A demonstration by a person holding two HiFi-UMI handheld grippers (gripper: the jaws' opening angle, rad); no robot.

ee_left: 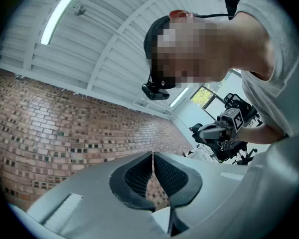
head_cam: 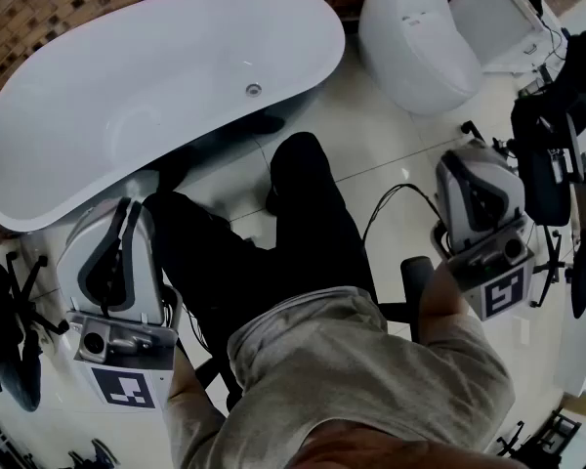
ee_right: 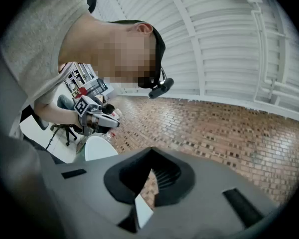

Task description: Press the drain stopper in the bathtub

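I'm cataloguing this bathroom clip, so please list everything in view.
bathtub: one, white, upper left, by the wall
drain stopper: one, silver, on the tub's bottom
toilet: one, white, right of the tub
brick wall: one, brown, behind the tub
floor: white glossy tiles
black stands: several, at the right edge
trousers: black, centre
shirt: grey, bottom centre
left tongs: grey-white, shut, empty, low left
right tongs: grey-white, shut, empty, at right
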